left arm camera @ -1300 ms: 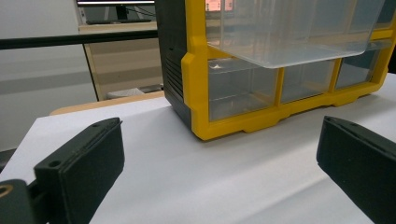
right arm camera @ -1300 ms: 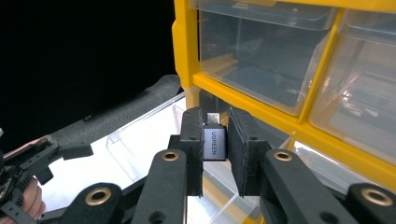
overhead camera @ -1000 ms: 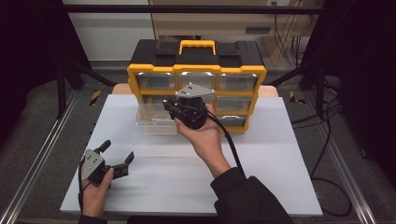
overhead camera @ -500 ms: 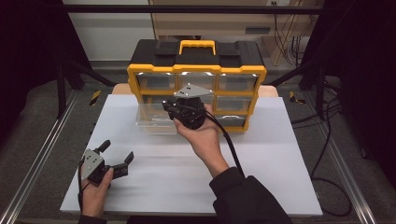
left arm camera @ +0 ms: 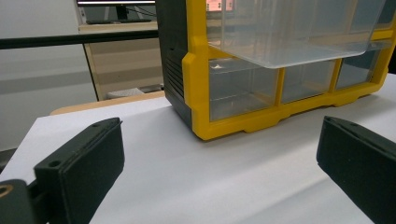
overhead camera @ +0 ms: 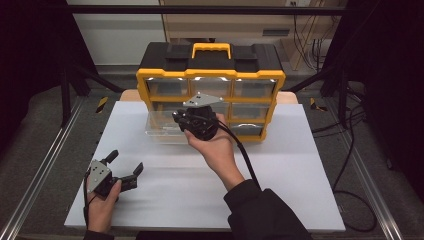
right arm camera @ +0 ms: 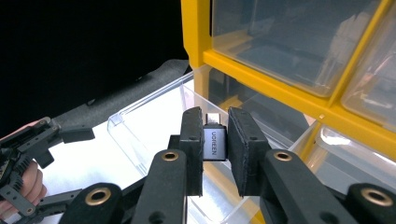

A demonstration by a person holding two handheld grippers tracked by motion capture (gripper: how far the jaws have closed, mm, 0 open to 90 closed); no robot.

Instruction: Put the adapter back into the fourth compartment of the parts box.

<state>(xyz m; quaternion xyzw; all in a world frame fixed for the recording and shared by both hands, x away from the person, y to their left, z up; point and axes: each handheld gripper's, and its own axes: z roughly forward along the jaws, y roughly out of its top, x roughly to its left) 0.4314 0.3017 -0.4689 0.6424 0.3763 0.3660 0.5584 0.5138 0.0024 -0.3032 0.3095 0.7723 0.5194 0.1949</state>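
Over the pulled-out clear plastic drawer (right arm camera: 154,126) of the yellow-and-black multi-drawer organiser box (overhead camera: 210,75), the right gripper (right arm camera: 215,140) pinches a small grey USB adapter (right arm camera: 215,140) (printed UGREEN) between its jaws, as it did a second ago with almost no shift in pose. That stillness suggests a pause just before letting the adapter go into the drawer, or just after lifting it out. Near the white tabletop's (overhead camera: 280,170) front left corner, the left gripper (overhead camera: 122,167) rests with jaws spread wide, empty.
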